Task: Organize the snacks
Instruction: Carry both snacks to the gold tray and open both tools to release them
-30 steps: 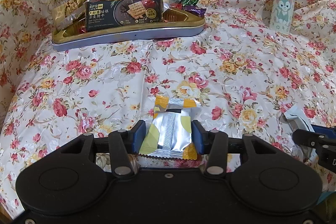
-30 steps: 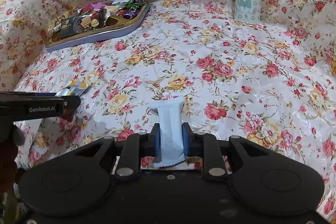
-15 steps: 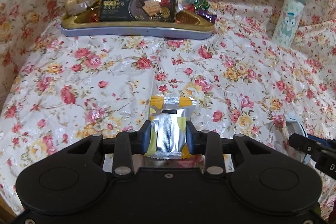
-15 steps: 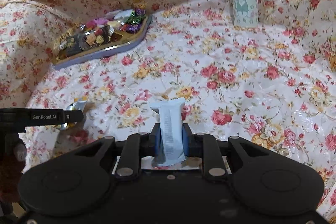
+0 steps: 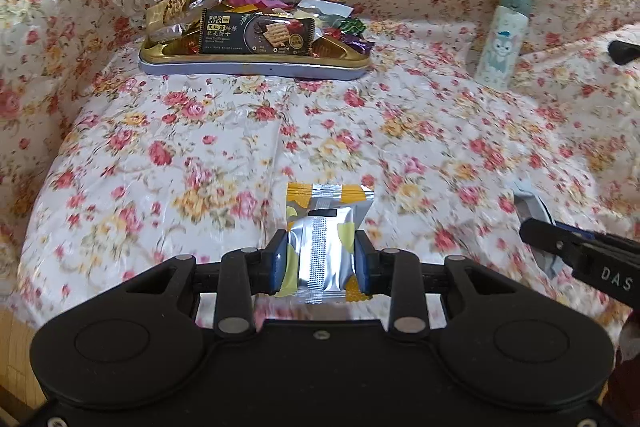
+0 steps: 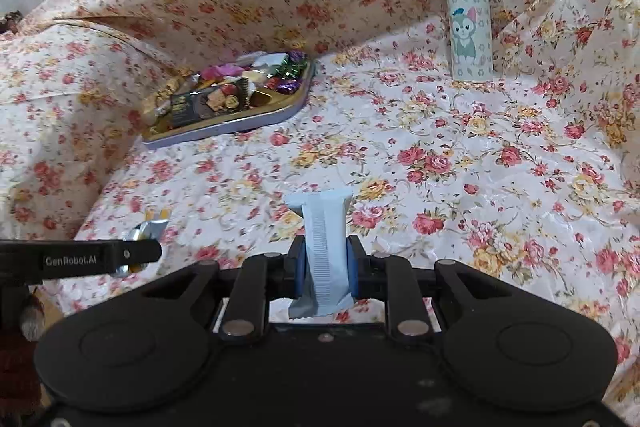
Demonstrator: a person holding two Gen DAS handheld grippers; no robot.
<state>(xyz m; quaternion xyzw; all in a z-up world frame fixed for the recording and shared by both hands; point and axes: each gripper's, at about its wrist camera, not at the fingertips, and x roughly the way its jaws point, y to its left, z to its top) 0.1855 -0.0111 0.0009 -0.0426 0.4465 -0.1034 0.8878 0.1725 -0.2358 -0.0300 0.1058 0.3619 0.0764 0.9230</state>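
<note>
So both grippers have a snack each, held up over the floral cloth (image 5: 420, 131). Left gripper (image 5: 320, 263) has its blue pads pressed on the sides of a silver and yellow packet (image 5: 326, 239), seam facing the camera, orange-striped end sticking out forward past the fingertips. Right gripper (image 6: 323, 267) is squeezed nearly together on a pale blue packet (image 6: 322, 247), a slim one held lengthwise, crimped end flaring out ahead of the pads. Using the tray (image 5: 256, 69) as the landmark: it's a shallow gold tin with a lavender rim, sitting at the far side of the cloth, well apart from both grippers, and it's already heaped with snacks. A dark cracker pack (image 5: 256, 35) lies across the front of the heap, with gold, pink, purple and green wrappers piled behind and beside it. Off to the right of the tray, standing upright near the cloth's raised back fold, is a white bottle (image 5: 502, 39) with a teal cap and a cartoon cat on it. In the left wrist view the right gripper pokes in from the right edge, much nearer the camera than the tray, with a sliver of its blue packet showing. In the right wrist view the left gripper comes in from the left edge with a bit of silver wrapper at its tip, also well short of the tray (image 6: 240, 123).
</note>
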